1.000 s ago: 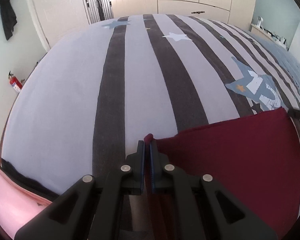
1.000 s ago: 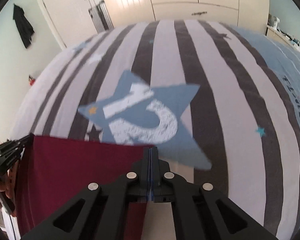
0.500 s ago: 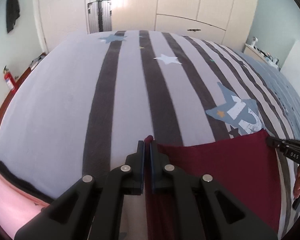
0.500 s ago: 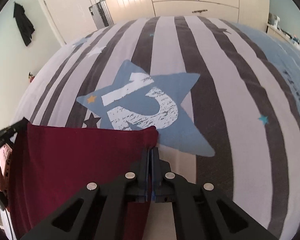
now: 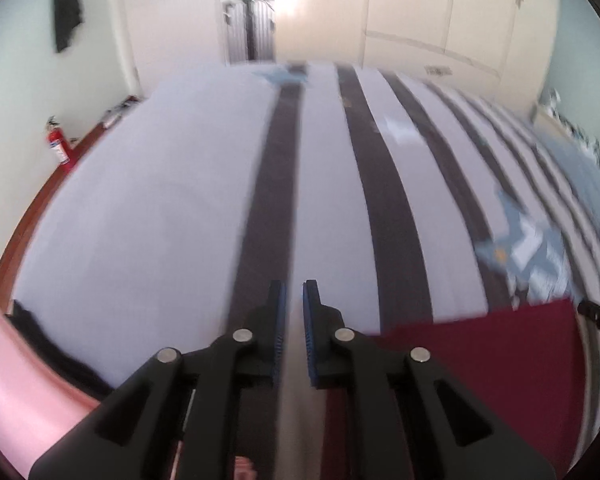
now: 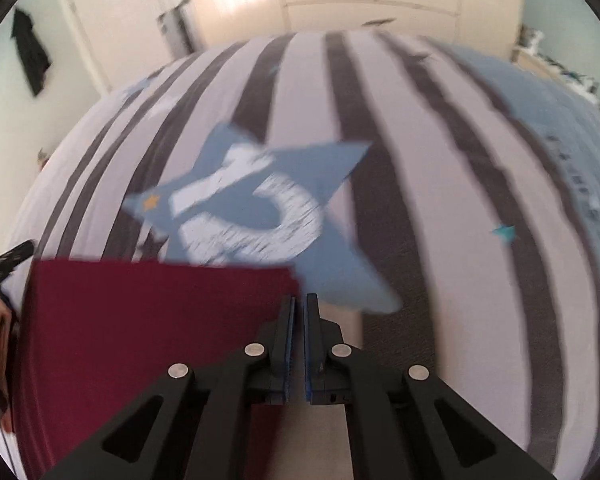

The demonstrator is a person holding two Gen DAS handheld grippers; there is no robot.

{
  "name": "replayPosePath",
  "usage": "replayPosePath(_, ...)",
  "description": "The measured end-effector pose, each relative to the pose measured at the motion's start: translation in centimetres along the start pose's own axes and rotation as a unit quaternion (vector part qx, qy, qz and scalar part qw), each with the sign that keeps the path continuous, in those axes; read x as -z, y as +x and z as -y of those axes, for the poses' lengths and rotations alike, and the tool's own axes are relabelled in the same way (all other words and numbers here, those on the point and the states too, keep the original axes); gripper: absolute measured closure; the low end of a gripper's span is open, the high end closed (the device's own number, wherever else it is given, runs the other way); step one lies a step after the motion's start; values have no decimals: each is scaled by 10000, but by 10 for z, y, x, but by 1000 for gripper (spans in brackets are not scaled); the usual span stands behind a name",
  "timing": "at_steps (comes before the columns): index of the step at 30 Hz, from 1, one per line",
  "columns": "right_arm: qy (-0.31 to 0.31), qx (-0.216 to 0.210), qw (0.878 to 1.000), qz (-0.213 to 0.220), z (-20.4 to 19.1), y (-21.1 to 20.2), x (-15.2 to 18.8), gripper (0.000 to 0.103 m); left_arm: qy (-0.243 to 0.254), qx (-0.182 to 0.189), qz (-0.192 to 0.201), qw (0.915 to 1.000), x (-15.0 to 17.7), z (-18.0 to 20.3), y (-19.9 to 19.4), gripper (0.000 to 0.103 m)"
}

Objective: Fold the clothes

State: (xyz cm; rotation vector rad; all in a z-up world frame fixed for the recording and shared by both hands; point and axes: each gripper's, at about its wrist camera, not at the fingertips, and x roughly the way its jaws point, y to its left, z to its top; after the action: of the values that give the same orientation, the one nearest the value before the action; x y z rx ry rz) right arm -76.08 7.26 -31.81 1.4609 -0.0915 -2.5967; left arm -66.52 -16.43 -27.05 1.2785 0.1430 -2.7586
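Note:
A maroon cloth lies flat on the striped bed cover, low on the right of the left wrist view. My left gripper hangs above the cover to the left of the cloth. Its jaws are opening, and only the cover shows through the gap. In the right wrist view the maroon cloth spreads out to the left. My right gripper has its jaws almost together at the cloth's near right corner and pinches that corner. The picture is blurred.
A big blue star print sits just beyond the cloth. A pink cloth and a dark garment lie at the bed's left edge. A fire extinguisher stands by the wall, with a suitcase and wardrobes behind.
My left gripper has let go of the cloth's left corner, parted its jaws and risen. The cloth has dropped flat, away to its right. My right gripper has stayed at the right corner.

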Motion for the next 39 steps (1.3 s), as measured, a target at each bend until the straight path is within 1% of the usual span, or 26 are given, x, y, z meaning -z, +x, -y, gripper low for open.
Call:
replayPosePath(1, 90, 31, 9999, 98, 4, -6, -3, 97, 144, 196, 37, 9997, 4, 3, -16, 96)
replayPosePath(2, 91, 1, 9998, 194, 6, -13, -4, 96, 289, 391, 74, 9988, 9, 7, -32, 96)
replayPosePath(4, -163, -249, 9989, 363, -3, -37, 2, 96, 548, 695, 110, 9960, 16, 14, -54, 96)
replayPosePath(5, -293, -405, 9979, 410, -12, -53, 14, 96, 659, 857, 47, 9941, 21, 16, -61, 96)
replayPosePath(7, -544, -713, 9948, 485, -29, -83, 40, 96, 709, 1161, -102, 9907, 50, 25, -89, 96)
replayPosePath(10, -771, -1062, 9899, 527, -48, -116, 84, 96, 848, 1358, -415, 9862, 98, 41, -110, 96)
replayPosePath(12, -781, -1270, 9876, 499, -57, -127, 117, 95, 903, 1341, -545, 9853, 127, 50, -116, 96)
replayPosePath(14, -859, -1287, 9871, 409, -68, -130, 149, 95, 874, 1263, -675, 9858, 161, 61, -131, 96)
replayPosePath(17, -889, -1173, 9888, 244, -70, -132, 195, 95, 866, 860, -803, 9893, 191, 47, -132, 96)
replayPosePath(19, -782, -1054, 9912, 181, -56, -137, 215, 95, 614, 785, -850, 9914, 204, 31, -143, 95)
replayPosePath(20, -729, -994, 9923, 149, -50, -140, 225, 95, 618, 690, -836, 9922, 209, 25, -151, 94)
replayPosePath(22, -628, -860, 9943, 101, -37, -148, 243, 95, 645, 365, -780, 9942, 219, 15, -171, 94)
replayPosePath(24, -539, -697, 9960, 116, -29, -165, 255, 95, 496, 521, -679, 9951, 227, 12, -201, 94)
replayPosePath(25, -478, -688, 9964, 125, -23, -170, 258, 95, 453, 634, -615, 9951, 231, 14, -217, 94)
replayPosePath(26, -438, -729, 9963, 140, -21, -179, 261, 94, 484, 759, -591, 9942, 237, 20, -232, 94)
replayPosePath(27, -445, -797, 9957, 161, -22, -188, 265, 94, 511, 876, -570, 9932, 244, 27, -246, 91)
replayPosePath(28, -502, -863, 9948, 191, -25, -194, 269, 93, 518, 969, -557, 9924, 252, 34, -258, 90)
replayPosePath(30, -739, -1068, 9913, 215, -39, -211, 285, 93, 571, 1194, -710, 9887, 275, 48, -274, 88)
replayPosePath(31, -811, -1139, 9900, 193, -42, -208, 288, 92, 612, 1234, -794, 9873, 284, 52, -273, 87)
replayPosePath(32, -882, -1178, 9890, 146, -45, -206, 293, 91, 688, 1227, -887, 9861, 296, 54, -269, 87)
replayPosePath(34, -1019, -1165, 9880, -23, -55, -201, 309, 90, 853, 976, -1049, 9860, 318, 51, -261, 87)
replayPosePath(37, -1056, -1039, 9888, -151, -50, -193, 329, 91, 838, 867, -975, 9879, 338, 26, -255, 88)
replayPosePath(38, -1056, -1018, 9891, -113, -46, -194, 331, 94, 838, 832, -957, 9884, 338, 22, -257, 87)
replayPosePath(39, -1026, -1002, 9896, -93, -41, -196, 332, 94, 805, 744, -951, 9894, 336, 17, -260, 83)
